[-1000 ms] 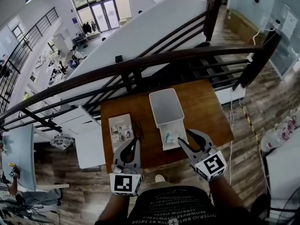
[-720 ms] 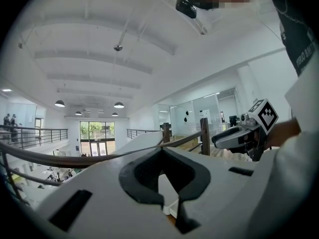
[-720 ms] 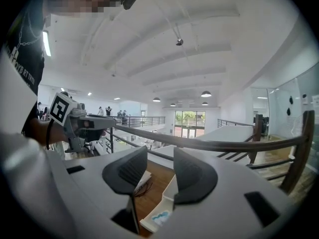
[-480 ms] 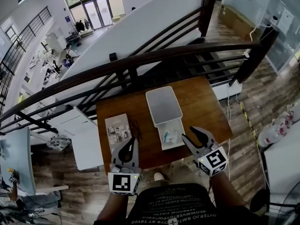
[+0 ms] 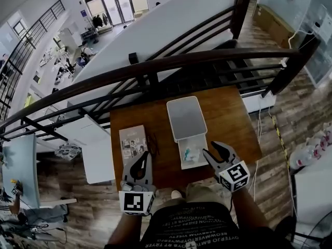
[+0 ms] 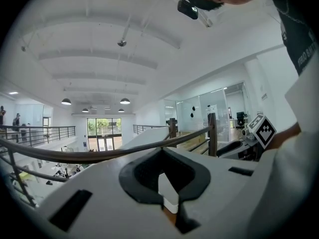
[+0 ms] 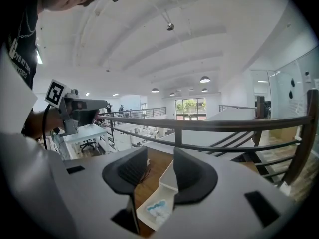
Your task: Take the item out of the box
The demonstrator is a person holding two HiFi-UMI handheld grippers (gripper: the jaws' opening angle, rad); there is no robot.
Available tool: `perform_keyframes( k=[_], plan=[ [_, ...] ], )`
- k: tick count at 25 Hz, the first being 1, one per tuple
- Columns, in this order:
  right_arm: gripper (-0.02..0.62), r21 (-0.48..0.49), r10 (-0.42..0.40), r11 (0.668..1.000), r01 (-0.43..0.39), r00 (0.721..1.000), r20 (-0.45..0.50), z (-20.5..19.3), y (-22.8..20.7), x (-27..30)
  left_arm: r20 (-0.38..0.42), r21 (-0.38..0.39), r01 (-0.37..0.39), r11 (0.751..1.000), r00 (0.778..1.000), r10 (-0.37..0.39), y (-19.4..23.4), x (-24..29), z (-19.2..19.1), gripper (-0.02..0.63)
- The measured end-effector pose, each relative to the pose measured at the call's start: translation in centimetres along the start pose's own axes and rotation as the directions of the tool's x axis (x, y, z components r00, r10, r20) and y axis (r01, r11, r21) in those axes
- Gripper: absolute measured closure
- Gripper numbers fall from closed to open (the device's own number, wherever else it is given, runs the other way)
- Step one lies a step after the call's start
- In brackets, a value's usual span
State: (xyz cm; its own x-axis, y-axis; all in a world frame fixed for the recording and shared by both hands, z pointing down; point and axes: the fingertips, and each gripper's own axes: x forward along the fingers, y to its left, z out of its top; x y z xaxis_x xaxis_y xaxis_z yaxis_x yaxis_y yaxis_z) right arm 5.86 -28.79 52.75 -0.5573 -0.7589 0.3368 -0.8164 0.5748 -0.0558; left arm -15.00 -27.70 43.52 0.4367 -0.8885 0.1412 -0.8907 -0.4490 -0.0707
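Observation:
An open white box [image 5: 183, 162] lies on the wooden table [image 5: 231, 118], its lid [image 5: 185, 118] lying just behind the tray. Inside the tray rests a small blue-and-white item [image 5: 191, 153]. My right gripper [image 5: 215, 150] hovers just right of the tray near the table's front edge, open and empty. The right gripper view looks between its jaws [image 7: 160, 158] down at the tray [image 7: 142, 217] and the item [image 7: 158, 206]. My left gripper [image 5: 146, 158] is left of the box, shut on nothing. In the left gripper view its tips [image 6: 160, 151] meet, with the white box showing behind them.
A printed booklet [image 5: 133, 141] lies at the table's left, with a dark tangled thing [image 5: 153, 141] beside it. A dark metal railing [image 5: 155, 69] runs behind the table, with a drop to a lower floor beyond. A person's arm [image 7: 35, 126] holds the other gripper.
The head view has shifted slightly. Both grippers hold about the same places beside the box, and their jaws have not changed.

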Motion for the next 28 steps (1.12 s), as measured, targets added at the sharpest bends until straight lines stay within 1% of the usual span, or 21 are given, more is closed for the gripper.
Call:
perform_keyframes(
  k=[3,6,13,18,22,28],
  plan=[
    [0.431,0.004,0.022,1.0,-0.022,1.0,-0.019,-1.2,-1.1,1.1,-0.006,-0.009,-0.016,1.0,1.0,0.016,-0.1,1.2,-0.1,0.601],
    [0.431,0.018,0.047,0.999,-0.046,0.997,-0.065,-2.9,-1.8,1.9,-0.003,-0.019,-0.026,0.999,1.0,0.026,-0.3,2.1,0.0,0.601],
    [0.43,0.039,0.112,0.993,-0.107,0.982,-0.152,-7.1,-2.8,4.4,-0.041,-0.016,-0.047,0.999,0.998,0.046,-0.3,3.8,-1.3,0.601],
    [0.43,0.051,0.146,0.989,-0.139,0.974,-0.172,-9.0,-2.9,6.3,-0.02,-0.041,-0.063,0.997,0.998,0.062,-0.1,5.2,-0.8,0.601],
    [0.43,0.058,0.169,0.985,-0.16,0.961,-0.218,-11.0,-3.6,7.2,-0.036,-0.041,-0.071,0.997,0.997,0.07,-0.3,6.3,-1.4,0.601],
    [0.429,0.072,0.208,0.978,-0.195,0.937,-0.28,-13.9,-2.8,9.1,-0.058,-0.061,-0.083,0.995,0.995,0.079,0.1,6.5,-2.2,0.601]
  ],
)
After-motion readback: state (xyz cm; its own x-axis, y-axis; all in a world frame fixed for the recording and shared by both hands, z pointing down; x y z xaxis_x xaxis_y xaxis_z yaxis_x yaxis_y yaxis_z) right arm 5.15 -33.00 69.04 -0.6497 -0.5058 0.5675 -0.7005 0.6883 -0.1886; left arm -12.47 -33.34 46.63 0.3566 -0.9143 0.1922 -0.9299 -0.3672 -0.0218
